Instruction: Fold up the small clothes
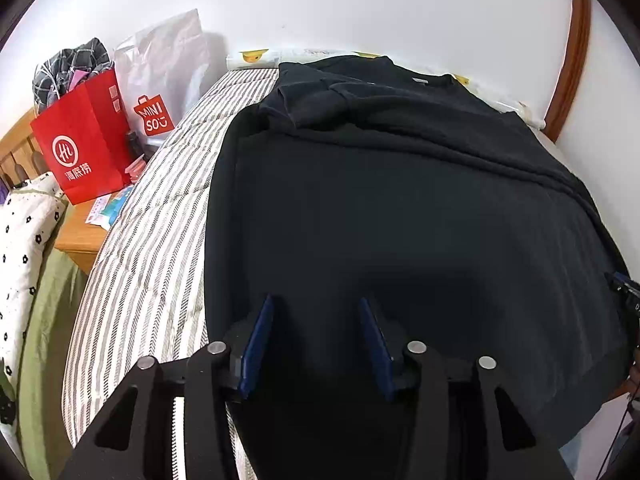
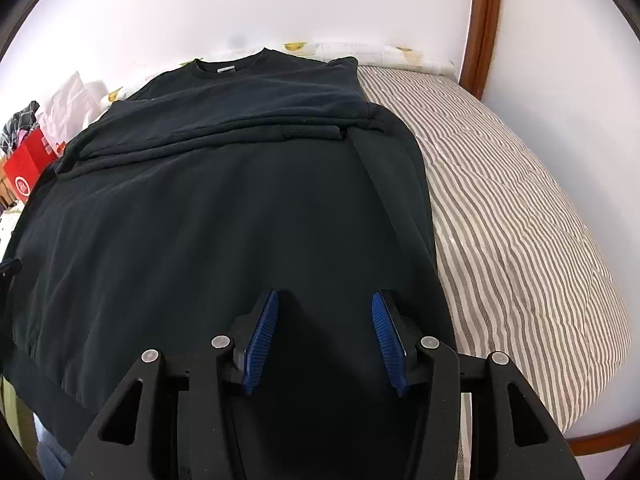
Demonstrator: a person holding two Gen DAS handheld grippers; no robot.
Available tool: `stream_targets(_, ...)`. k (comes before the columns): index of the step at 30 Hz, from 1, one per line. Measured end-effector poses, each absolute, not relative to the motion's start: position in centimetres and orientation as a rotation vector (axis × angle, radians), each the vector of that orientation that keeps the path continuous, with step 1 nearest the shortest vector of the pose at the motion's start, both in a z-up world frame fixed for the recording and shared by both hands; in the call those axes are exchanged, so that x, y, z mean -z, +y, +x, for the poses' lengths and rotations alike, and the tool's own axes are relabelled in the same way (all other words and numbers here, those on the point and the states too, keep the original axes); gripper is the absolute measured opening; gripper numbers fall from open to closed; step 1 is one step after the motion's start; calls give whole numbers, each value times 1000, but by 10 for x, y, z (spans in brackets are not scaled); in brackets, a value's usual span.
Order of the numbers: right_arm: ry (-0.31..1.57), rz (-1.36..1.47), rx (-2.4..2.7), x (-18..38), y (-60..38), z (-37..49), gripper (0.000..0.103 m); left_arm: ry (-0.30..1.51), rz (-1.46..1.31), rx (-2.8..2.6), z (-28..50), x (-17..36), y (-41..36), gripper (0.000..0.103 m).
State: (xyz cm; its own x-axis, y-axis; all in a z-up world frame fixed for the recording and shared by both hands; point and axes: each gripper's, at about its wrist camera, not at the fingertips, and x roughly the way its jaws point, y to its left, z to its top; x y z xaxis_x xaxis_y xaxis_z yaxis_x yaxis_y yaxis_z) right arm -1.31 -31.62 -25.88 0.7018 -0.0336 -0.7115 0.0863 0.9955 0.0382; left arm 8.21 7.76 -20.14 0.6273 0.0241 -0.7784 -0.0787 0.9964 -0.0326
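Both claws, left (image 1: pixel 316 304) and right (image 2: pixel 325 298), agape over black shirt (image 2: pixel 224 216), nothing gripped; collar at 12 o'clock.

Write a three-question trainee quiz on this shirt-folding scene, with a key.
1. True or false: the black cotton T-shirt lies on a grey-and-white striped quilt.
2. Are the sleeves spread out or folded in?
3. Which is shut on fabric: A) left gripper, B) right gripper, C) neither?

Key: 1 true. 2 folded in across the chest. 3 C; both grippers stand open over the lower part of the shirt.
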Motion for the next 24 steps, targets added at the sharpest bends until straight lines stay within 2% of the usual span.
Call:
stream_targets(10, 729, 62, 101, 265, -314, -20, 57, 870, -31, -97, 80, 207, 70, 53)
stream_targets(24, 688, 73, 130, 268, -310, -27, 59, 819, -6, -104, 74, 209, 66, 54)
